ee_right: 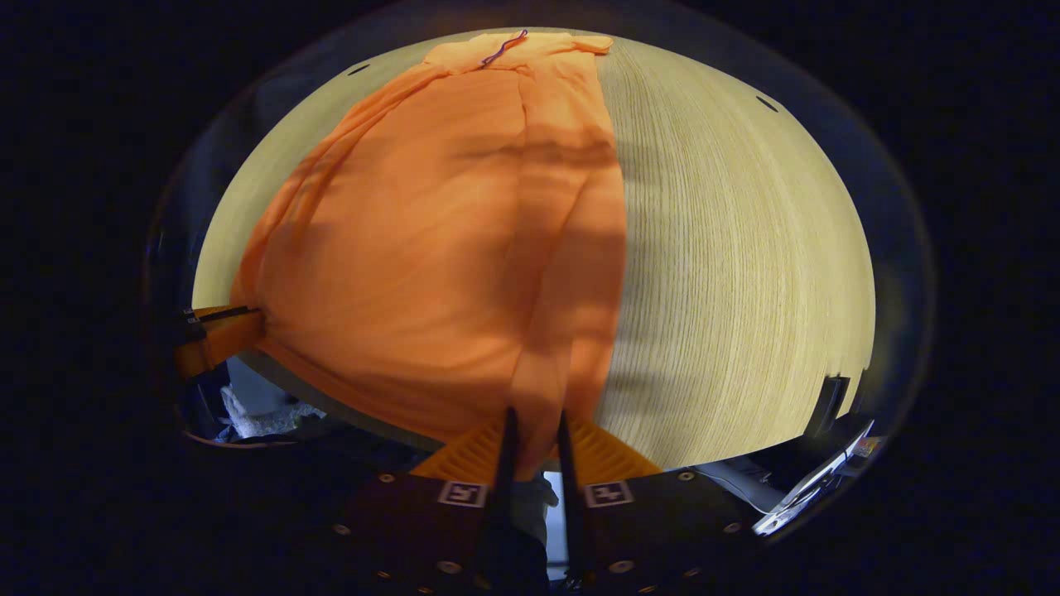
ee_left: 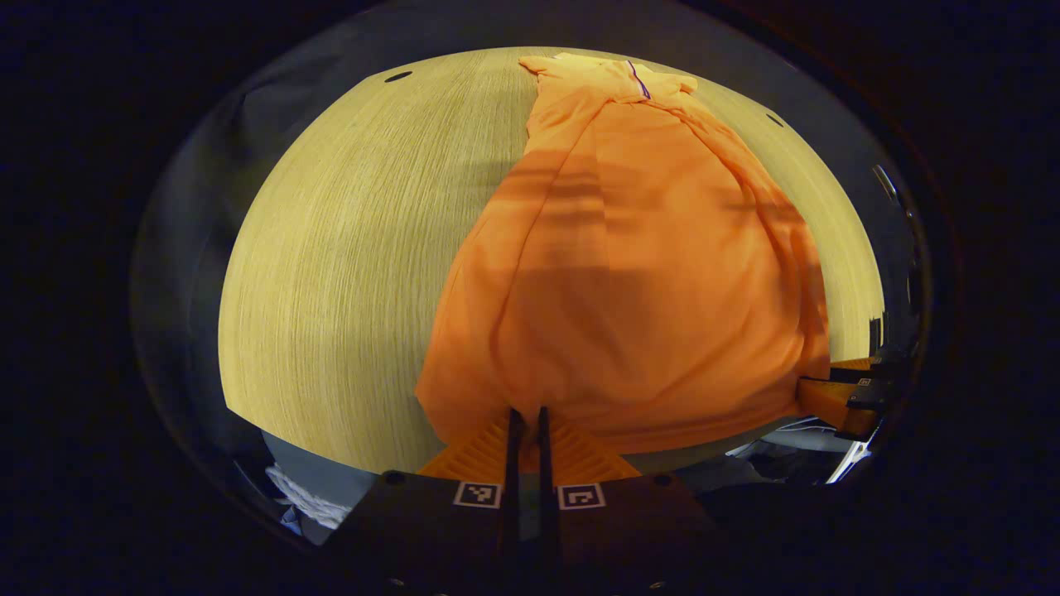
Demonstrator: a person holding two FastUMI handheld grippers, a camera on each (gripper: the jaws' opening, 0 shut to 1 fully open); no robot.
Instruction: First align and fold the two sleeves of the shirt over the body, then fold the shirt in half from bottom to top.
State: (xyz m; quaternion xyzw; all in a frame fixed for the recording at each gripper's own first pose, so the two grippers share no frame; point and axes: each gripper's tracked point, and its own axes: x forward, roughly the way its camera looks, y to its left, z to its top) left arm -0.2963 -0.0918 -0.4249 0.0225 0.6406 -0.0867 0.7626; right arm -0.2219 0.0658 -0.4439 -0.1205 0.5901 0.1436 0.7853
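The bright orange fabric shirt (ee_left: 629,273) lay stretched lengthwise on the pale wood-grain desk (ee_left: 348,248), its collar end at the far edge and its hem at the near edge, right by the two grippers. In the left gripper view, the left gripper (ee_left: 527,430) sat at the shirt's near left corner, its jaws drawn almost together with orange cloth pinched between them. The sleeves looked already folded in over the body, a long crease running down the shirt's left side, and a thin dark line marked the collar (ee_left: 638,80) far up the desk. Over at the right edge of that same view, the right gripper (ee_left: 836,397) showed beside the shirt's other hem corner, touching the cloth. In the right gripper view, the right gripper (ee_right: 534,439) had its jaws set narrowly apart with a fold of the shirt (ee_right: 439,248) hanging down between them, gripped at the hem. The left gripper (ee_right: 219,331) appeared at the left edge there, meeting the hem's opposite corner. Bare desk (ee_right: 745,248) spread out to the right of the shirt in this view, and the hem line ran along the desk's near edge between the two grippers. Shadows fell in bands across the middle of the cloth.
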